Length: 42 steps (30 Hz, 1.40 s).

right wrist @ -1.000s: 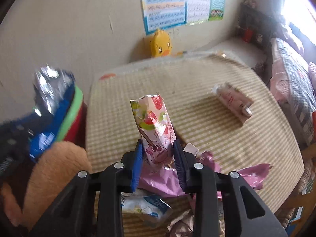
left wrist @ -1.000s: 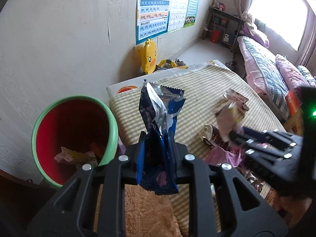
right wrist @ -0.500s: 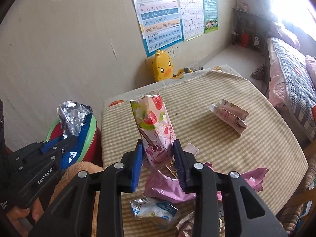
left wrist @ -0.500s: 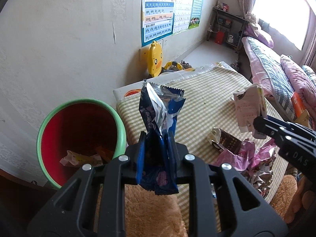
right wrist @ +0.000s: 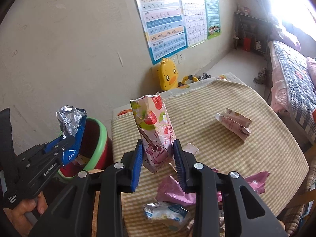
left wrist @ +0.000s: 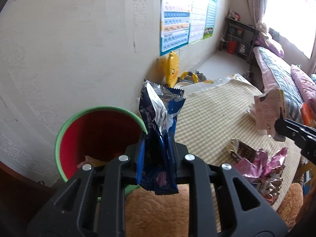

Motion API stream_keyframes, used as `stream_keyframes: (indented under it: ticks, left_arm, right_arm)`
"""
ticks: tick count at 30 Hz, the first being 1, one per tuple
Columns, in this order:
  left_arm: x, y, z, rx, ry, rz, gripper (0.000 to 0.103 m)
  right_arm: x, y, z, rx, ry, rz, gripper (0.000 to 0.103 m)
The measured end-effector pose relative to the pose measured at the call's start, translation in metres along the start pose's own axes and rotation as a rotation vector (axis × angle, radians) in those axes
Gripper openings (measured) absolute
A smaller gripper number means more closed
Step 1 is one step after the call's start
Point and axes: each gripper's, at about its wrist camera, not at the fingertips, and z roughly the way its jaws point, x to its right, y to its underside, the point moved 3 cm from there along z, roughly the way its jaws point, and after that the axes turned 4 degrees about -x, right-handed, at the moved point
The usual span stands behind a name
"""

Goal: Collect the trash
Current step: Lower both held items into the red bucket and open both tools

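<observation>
My left gripper [left wrist: 156, 148] is shut on a dark blue foil snack wrapper [left wrist: 160, 122] and holds it at the near rim of the red bin with a green rim [left wrist: 79, 122]. The same wrapper [right wrist: 73, 130] and bin [right wrist: 98, 138] also show at the left of the right wrist view. My right gripper [right wrist: 158, 156] is shut on a pink strawberry-print packet [right wrist: 156, 130], held upright above the checked table [right wrist: 217, 138]. It also shows in the left wrist view [left wrist: 270, 110], raised over the table's right side.
Loose trash lies on the table: a pink wrapper [right wrist: 181, 193], a white-blue wrapper [right wrist: 165, 215], a folded pink packet [right wrist: 235, 124] and a brown wrapper [left wrist: 243, 152]. A yellow duck stool [right wrist: 167, 75] stands by the wall. A bed [right wrist: 292, 79] is on the right.
My left gripper has carried the blue wrapper leftwards to the bin's rim. My right gripper has lifted the strawberry packet higher above the table. Both stay shut.
</observation>
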Motion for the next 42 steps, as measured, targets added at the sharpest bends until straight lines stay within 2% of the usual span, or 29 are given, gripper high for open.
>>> stream_keyframes:
  ticks: [11,21,36,42]
  left_arm:
    - [-0.049,-0.001,0.007,0.004,-0.072,-0.06,0.021]
    - [-0.097,0.007,0.018,-0.024,-0.124,-0.122,0.021]
    - [-0.14,0.024,0.039,-0.091,-0.143,-0.192,0.021]
    - [-0.153,0.031,0.05,-0.122,-0.141,-0.211,0.021]
  right_arm:
    - [-0.049,-0.01,0.018,-0.027,-0.056,-0.077,0.03]
    - [-0.104,-0.014,0.041,-0.065,-0.11,-0.162,0.03]
    - [-0.161,-0.025,0.075,-0.118,-0.196,-0.213,0.03]
    - [-0.176,-0.027,0.089,-0.14,-0.203,-0.231,0.03]
